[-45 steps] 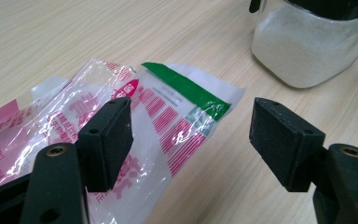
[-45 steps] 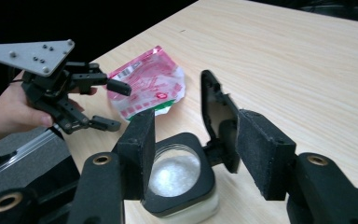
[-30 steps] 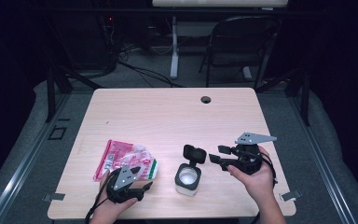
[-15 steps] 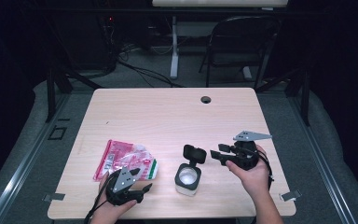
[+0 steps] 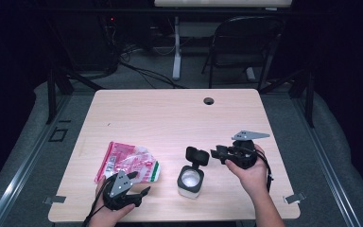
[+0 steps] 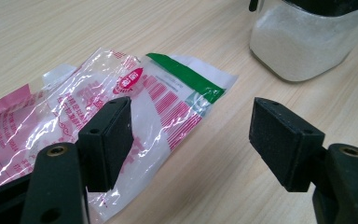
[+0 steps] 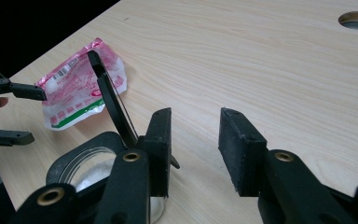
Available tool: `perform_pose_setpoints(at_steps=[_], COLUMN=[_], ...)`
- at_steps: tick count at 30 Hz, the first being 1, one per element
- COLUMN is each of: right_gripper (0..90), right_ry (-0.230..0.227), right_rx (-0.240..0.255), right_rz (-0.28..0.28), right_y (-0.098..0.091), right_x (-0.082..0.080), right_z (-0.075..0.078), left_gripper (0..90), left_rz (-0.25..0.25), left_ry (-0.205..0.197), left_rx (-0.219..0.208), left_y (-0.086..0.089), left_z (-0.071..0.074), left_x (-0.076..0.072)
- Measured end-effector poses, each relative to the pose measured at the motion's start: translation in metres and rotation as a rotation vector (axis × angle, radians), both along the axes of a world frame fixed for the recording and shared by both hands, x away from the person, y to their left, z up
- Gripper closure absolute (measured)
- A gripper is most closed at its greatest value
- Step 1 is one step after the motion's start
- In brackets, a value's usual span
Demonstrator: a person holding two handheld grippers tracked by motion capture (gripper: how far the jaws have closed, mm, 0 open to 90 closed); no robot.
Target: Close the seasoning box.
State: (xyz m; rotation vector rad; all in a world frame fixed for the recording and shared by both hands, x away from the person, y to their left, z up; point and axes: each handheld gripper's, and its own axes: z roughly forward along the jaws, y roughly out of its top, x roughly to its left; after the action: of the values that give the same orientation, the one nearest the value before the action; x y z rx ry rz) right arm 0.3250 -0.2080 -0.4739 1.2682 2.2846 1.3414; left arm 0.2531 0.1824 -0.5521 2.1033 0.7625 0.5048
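Pale wooden surface [image 5: 170, 118] carried a clear square jar of white powder [image 5: 190, 182], its black flip lid [image 5: 197, 155] upright. Just beside the lid, the right claw [image 5: 216, 153] had been closing, nothing between its jaws. The left claw [image 5: 139, 186] stood apart beside the pink-and-clear plastic packet [image 5: 127, 162], likely to steady it.

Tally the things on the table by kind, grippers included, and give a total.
Grippers: 2, left and right
Jar, lid flipped open: 1
Plastic bag: 1
Total: 4
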Motion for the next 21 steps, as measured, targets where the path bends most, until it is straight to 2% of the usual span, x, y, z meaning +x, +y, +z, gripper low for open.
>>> perform_pose_setpoints(at_steps=[21], right_gripper=[68.4], right_ry=[-0.002], right_rx=[-0.006], right_rz=[0.031], right_y=[0.0054], right_x=[-0.0010], right_z=[0.0019], left_gripper=[31.8], left_rz=[0.011], left_ry=[-0.002], left_rx=[-0.002], left_y=[0.0029], left_z=[0.0009], left_x=[0.0002])
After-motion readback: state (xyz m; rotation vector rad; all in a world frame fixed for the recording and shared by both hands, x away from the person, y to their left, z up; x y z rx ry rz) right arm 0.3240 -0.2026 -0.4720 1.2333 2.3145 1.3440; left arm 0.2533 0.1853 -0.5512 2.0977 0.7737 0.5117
